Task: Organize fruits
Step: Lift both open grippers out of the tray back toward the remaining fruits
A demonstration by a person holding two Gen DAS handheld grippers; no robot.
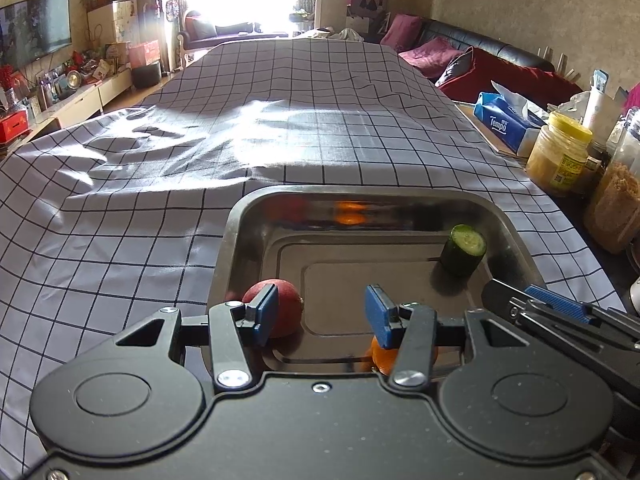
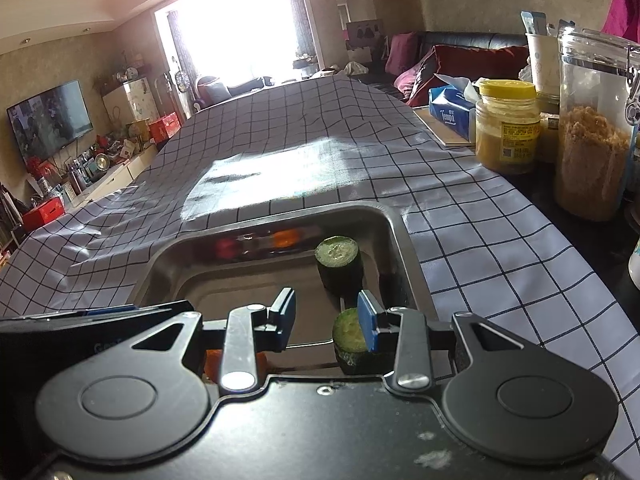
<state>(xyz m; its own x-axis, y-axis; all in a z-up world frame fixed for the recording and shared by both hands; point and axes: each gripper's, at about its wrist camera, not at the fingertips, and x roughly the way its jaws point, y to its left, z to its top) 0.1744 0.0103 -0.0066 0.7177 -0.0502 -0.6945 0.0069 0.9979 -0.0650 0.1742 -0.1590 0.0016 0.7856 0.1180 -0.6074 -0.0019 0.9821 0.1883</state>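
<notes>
Left hand-held gripper (image 1: 322, 314) and right hand-held gripper (image 2: 326, 320) both hang over the tray (image 1: 240, 216), jaws apart, empty. Red fruit (image 1: 280, 312), orange (image 1: 380, 356), two cucumber pieces (image 2: 340, 258) (image 2: 350, 338) already inside; table cloth (image 1: 160, 184) shows nothing left, so probably near done.

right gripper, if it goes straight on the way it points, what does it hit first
Probably the far cucumber piece standing in the metal tray, slightly right of the open right gripper; the nearer piece sits by its right finger. Depth is unclear.

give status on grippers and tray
Left gripper open, empty. Right gripper open, empty. Tray holds red fruit, orange, two cucumber pieces. Nothing blocking.
</notes>
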